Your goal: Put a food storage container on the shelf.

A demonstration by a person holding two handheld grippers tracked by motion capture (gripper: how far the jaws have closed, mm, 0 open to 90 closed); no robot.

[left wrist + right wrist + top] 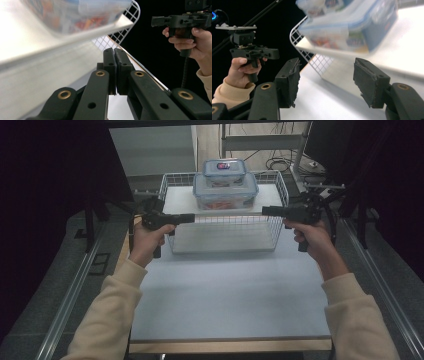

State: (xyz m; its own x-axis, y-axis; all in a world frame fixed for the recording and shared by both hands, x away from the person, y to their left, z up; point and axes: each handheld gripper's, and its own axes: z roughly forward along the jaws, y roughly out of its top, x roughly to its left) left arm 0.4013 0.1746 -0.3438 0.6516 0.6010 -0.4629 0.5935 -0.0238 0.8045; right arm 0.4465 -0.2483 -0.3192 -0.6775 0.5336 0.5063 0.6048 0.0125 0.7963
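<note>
I see two clear containers (225, 190) with blue-rimmed lids, orange contents inside, in a white wire basket (280, 187). My black left gripper (187, 217) and right gripper (267, 211) flank it; cream sleeves (112, 312), pale grey tabletop (230, 290).

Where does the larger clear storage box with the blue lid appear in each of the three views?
High view: larger box top centre, on the basket's white shelf.
Left gripper view: blurred, upper left.
Right gripper view: upper right.
Shared landmark: the wire basket's rounded corner.
</note>
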